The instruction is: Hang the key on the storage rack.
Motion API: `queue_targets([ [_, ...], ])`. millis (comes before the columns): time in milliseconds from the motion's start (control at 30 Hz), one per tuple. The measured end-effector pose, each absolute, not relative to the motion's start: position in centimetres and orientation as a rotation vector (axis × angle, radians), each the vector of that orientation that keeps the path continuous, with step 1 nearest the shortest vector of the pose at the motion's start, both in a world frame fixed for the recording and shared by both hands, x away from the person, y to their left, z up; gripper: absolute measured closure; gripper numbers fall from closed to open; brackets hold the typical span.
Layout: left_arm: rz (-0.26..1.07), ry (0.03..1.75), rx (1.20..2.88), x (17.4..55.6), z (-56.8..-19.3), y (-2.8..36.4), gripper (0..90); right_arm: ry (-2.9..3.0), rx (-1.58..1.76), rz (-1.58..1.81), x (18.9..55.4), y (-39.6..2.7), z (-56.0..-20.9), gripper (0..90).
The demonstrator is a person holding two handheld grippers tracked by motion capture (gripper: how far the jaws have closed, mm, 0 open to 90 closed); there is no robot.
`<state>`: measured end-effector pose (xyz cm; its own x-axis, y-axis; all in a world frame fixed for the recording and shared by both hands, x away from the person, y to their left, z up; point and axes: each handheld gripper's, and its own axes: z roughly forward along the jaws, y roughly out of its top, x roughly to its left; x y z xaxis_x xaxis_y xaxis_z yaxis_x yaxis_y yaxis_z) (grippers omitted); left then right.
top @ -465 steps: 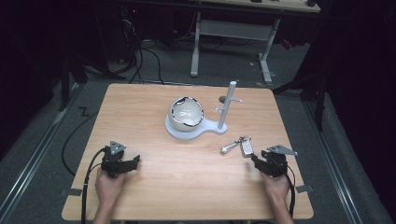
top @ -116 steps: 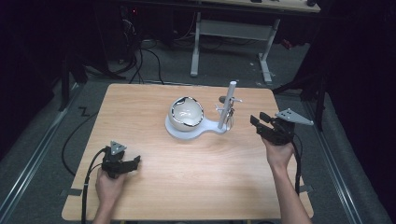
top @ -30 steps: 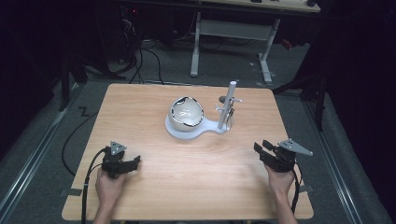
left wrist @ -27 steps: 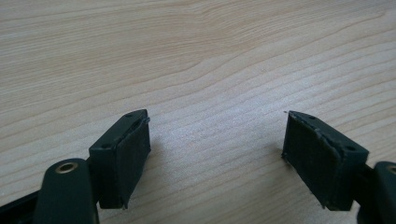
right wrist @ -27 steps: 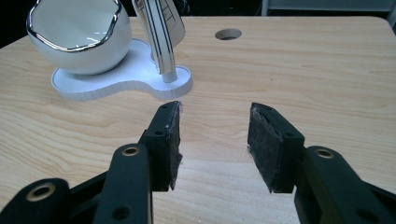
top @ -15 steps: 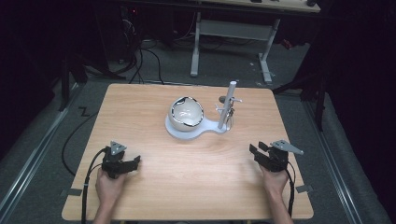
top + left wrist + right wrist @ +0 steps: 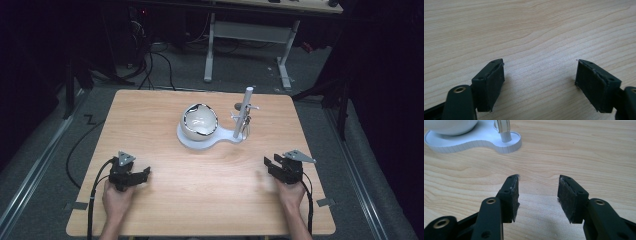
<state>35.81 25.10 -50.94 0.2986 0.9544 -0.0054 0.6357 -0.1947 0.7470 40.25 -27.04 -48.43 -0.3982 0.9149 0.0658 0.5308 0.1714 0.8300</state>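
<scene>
Left tool [image 7: 540,82], black jaws wide apart, empty, low over bare wooden table [image 7: 529,32].

Bare table [image 7: 210,190] btwn left gripper [image 7: 131,176] & right gripper [image 7: 280,169] gives free passage, only obstacle the white stand [image 7: 200,142] w/ bowl [image 7: 199,121] & upright post [image 7: 244,112] mid-table, well apart from both.

A wooden table [image 7: 165,125] on grey floor [image 7: 45,145]; a white-legged desk [image 7: 250,35] and cables [image 7: 155,55] behind
</scene>
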Motion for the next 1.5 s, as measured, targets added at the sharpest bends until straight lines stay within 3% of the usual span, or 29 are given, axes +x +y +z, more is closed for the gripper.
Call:
queue_targets([
  [867, 0.627, 1.412, 1.922, 35.8, -50.9, 25.1, 23.3, 2.055, 1.402, 1.008, 41.7, -26.5, -50.3, 48.6],
  [1500, 0.627, 1.412, 1.921, 35.8, -50.9, 25.1, 23.2, 2.075, 1.407, 0.907, 41.8, -26.1, -50.4, 40.0],
])
